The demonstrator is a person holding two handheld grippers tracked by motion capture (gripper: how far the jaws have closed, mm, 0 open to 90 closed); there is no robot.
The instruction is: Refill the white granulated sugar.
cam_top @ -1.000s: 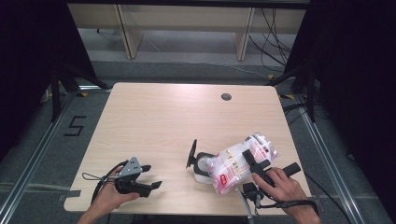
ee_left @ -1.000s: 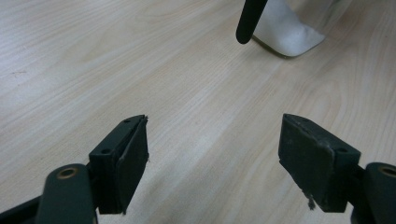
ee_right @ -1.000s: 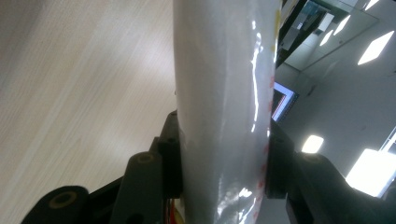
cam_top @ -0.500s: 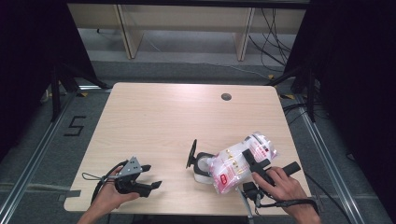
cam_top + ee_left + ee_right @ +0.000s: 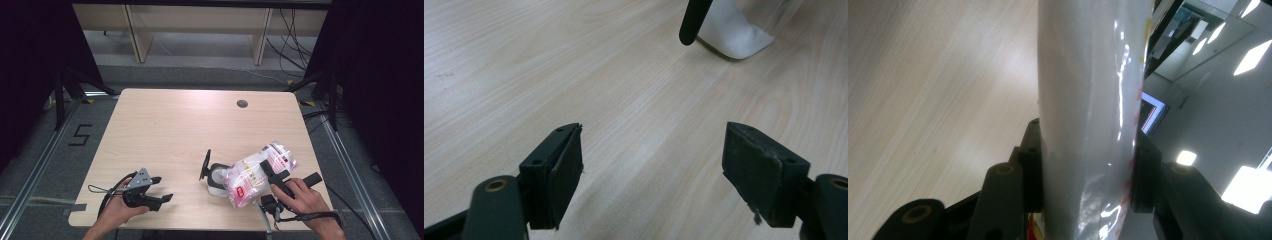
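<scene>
High view: the right hand-held gripper (image 5: pixel 274 176) sits at the near right of the bench (image 5: pixel 165 125), its jaws clamped across a clear plastic bag (image 5: pixel 257 172) of white contents with red print. The bag is tilted, its low end over a white container (image 5: pixel 216 181) whose black lid (image 5: pixel 205 164) stands flipped up on the left side. The left hand-held gripper (image 5: pixel 161 189) rests at the near left, well apart from the container, jaws spread and holding nothing. By my reading, the step in hand is pouring or feeding the bag's contents into the container; whether anything is flowing I cannot tell.

Left gripper view: the two black jaws stand wide over bare wood. Far ahead are the lid's (image 5: pixel 694 20) dark edge and a corner of the white container (image 5: pixel 734 35).

Right gripper view: the jaws press on both sides of the bag (image 5: pixel 1088 115), which rises between them as a pale, glossy column; the bench (image 5: pixel 933 95) lies to the left.

The next move likely calls for tipping the bag further while keeping its mouth over the opening, and the left hand-held gripper could come in to steady the container. The right hand is close to the near and right edges of the bench, so there is little margin there; the whole far half is open, apart from a small round grommet (image 5: pixel 242 104) near the far edge.
</scene>
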